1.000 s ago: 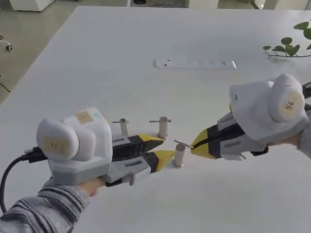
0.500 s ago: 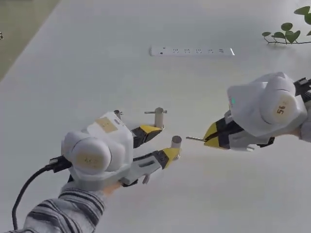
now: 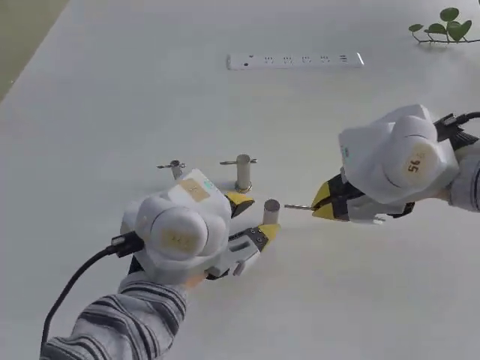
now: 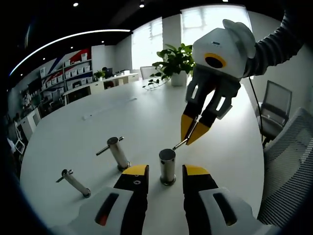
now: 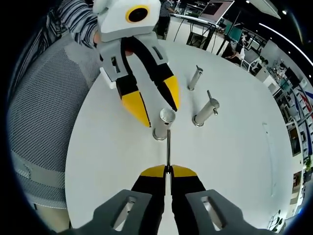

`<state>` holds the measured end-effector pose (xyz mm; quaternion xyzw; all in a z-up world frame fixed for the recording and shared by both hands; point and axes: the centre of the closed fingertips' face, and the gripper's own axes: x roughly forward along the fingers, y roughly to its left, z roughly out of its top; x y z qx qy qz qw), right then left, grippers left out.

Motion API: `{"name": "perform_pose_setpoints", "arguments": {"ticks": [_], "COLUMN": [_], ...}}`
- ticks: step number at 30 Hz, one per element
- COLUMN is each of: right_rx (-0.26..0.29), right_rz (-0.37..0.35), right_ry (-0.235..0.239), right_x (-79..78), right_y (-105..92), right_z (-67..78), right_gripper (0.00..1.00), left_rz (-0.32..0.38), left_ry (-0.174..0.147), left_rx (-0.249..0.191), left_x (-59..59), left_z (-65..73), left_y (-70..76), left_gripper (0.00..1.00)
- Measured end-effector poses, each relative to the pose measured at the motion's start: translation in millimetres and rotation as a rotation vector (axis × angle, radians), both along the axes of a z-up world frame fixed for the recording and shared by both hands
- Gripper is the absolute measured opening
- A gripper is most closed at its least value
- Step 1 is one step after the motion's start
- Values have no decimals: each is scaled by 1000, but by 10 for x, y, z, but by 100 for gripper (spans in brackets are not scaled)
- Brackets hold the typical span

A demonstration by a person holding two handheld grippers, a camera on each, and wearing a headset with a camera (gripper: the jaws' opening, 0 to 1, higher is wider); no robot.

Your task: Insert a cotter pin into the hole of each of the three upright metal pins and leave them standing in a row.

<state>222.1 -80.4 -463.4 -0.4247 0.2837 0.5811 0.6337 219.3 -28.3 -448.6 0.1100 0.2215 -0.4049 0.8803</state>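
Compared with one second ago, the left gripper (image 4: 165, 170) is further forward. The near metal pin (image 5: 163, 124) now stands upright on the bench (image 3: 150, 90) between its spread fingers. The right gripper (image 5: 167, 170) fingers pinch the cotter pin (image 5: 167, 147), with its tip just beside the pin's top.

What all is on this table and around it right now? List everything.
table: one, white, under everything.
pins: three, grey metal, upright in a row; near pin bare, middle pin and far pin each with a cotter pin through.
cotter pins: three, metal; two inserted, the third cotter pin held, tip at the near pin's top.
power strip: one, white, far side.
plant: one, green, far right corner.
chairs: two, grey, beside the table.
sleeve: one, striped grey, bottom left.
left gripper: open, jaws either side of the near pin.
right gripper: shut on the cotter pin.
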Motion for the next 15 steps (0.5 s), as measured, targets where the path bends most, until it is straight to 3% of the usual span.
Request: {"name": "perform_pose_setpoints", "arguments": {"ticks": [5,15], "right_rx": [11,14], "right_rz": [4,14], "right_ry": [7,4], "right_x": [-10,-24], "right_y": [27,64], "right_z": [1,28], "right_gripper": [0,0], "left_rz": [9,35], "left_ry": [20,57], "left_rx": [36,30], "left_x": [33,84], "left_z": [-120,-224], "left_y": [-20,-52], "left_gripper": [22,18]}}
